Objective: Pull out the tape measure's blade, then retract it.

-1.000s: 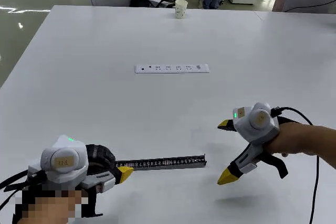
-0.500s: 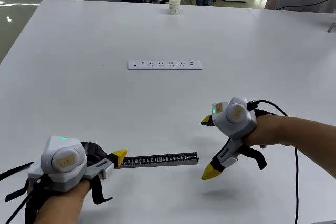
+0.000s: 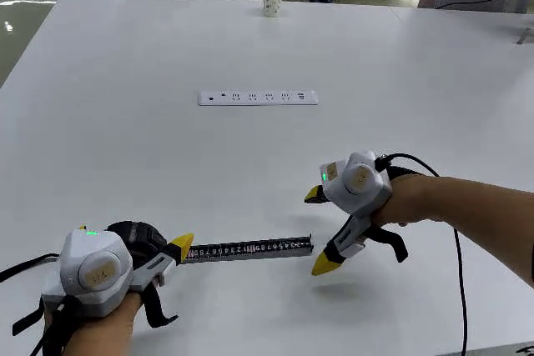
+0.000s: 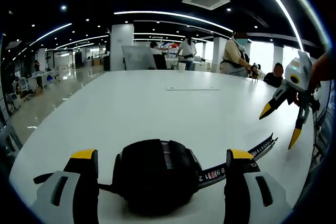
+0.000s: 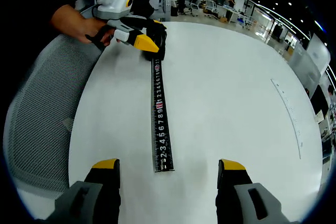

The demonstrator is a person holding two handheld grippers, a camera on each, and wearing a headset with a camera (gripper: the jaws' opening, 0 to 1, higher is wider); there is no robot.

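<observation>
The black tape measure case (image 3: 138, 238) rests on the white table (image 3: 167, 147) at the lower left, and my left gripper (image 3: 171, 254) is shut on it. In the left gripper view the case (image 4: 157, 174) fills the space between the yellow-tipped jaws. The blade (image 3: 250, 248) lies drawn out to the right, flat on the table. My right gripper (image 3: 319, 229) stands open just beyond the blade's end. In the right gripper view the blade (image 5: 158, 114) ends between the spread jaws of the right gripper (image 5: 169, 164), untouched, and the left gripper (image 5: 139, 38) holds the case (image 5: 158, 39) at the far end.
A white power strip (image 3: 259, 97) lies mid-table and a paper cup (image 3: 273, 1) stands near the far edge. A black cable (image 3: 457, 248) trails from the right gripper. A grey mesh chair (image 5: 42, 114) sits by the near table edge. People stand in the background.
My right gripper has moved left, closer to the blade's end, still open. The left gripper keeps its hold on the case and the blade's length looks unchanged.
</observation>
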